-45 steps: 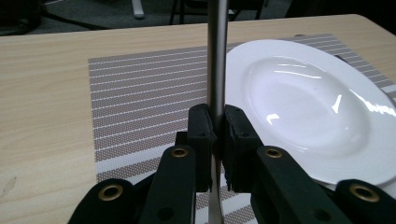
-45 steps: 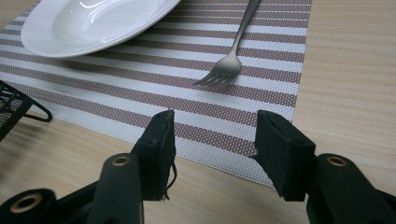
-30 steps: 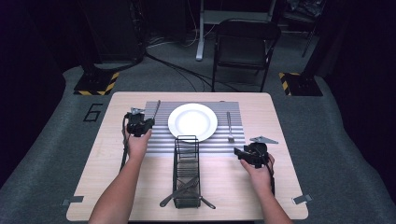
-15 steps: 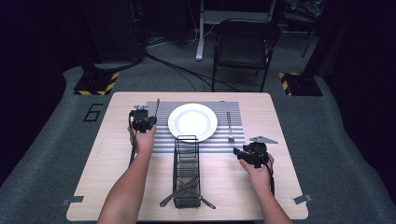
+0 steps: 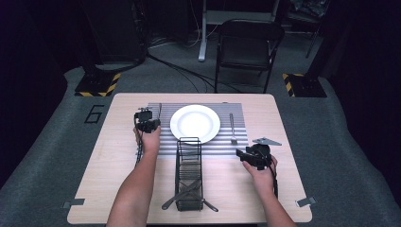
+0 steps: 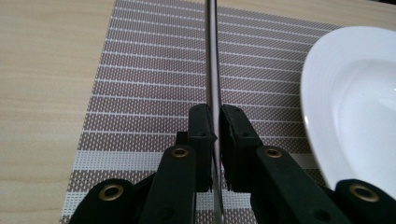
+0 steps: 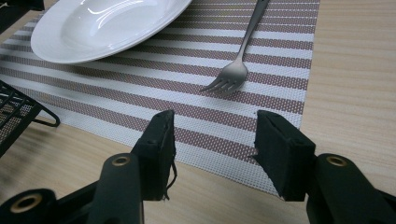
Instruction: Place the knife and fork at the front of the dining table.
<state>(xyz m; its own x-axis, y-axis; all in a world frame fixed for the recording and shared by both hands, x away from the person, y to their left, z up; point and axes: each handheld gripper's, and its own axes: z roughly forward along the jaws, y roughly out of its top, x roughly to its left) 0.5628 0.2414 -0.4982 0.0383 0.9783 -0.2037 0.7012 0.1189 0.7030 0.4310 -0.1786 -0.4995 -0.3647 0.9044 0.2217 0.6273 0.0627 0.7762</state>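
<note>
Left gripper [image 6: 214,122]: jaws clenched on a thin, flat, polished metal knife [image 6: 211,56], held edge-on. Blade runs straight ahead from between the fingertips, over the placemat [image 6: 140,84]. Plate [image 6: 348,93] is just to the right of the fingers: white, glossy, round, shallow well.

Right gripper [image 7: 212,140]: jaws released, wide gap, nothing between them. Ahead of its fingertips lies a matte steel fork [image 7: 240,51], tines toward the gripper, flat on the mat. Plate rim ahead-left, black wire rack [image 7: 14,116] at far left.

Placemat: woven mesh, brown/white stripes, rectangular. Table [image 5: 118,161]: light wood-grain top, rounded corners. Rack [image 5: 189,172] in the high view sits between the 2 hands and holds cutlery. Small grey plate [image 5: 266,141] lies near the right gripper. Room: dark, grey carpet, black folding chair [image 5: 248,45] behind the table, a "6" marked on the floor, hazard-striped blocks either side.
</note>
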